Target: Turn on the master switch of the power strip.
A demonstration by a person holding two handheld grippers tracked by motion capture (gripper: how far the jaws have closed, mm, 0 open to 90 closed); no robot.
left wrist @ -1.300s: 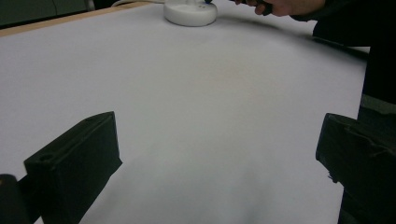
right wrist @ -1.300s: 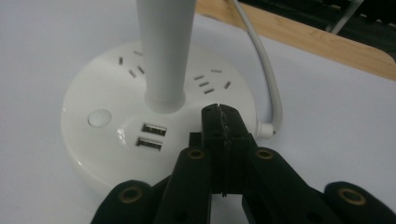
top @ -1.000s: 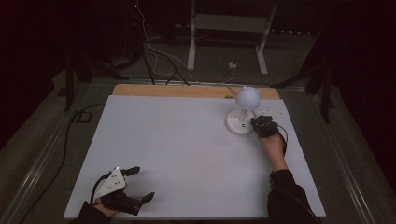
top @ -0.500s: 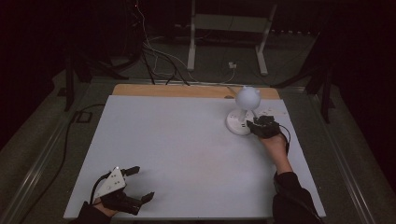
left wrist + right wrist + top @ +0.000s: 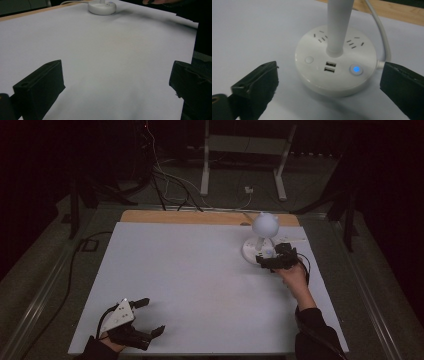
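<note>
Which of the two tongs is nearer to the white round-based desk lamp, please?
The right tongs: they sit open just in front of the white round-based desk lamp, at the table's far right. The left tongs rest open at the near left corner, across the table.

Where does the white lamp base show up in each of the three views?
High view: the lamp base sits at the table's far right, just beyond the right gripper.
Left gripper view: at the top edge, middle, far across the table.
Right gripper view: centre, close up between the open jaws, blue button lit.
Shared landmark: the wooden strip along the far edge.
</note>
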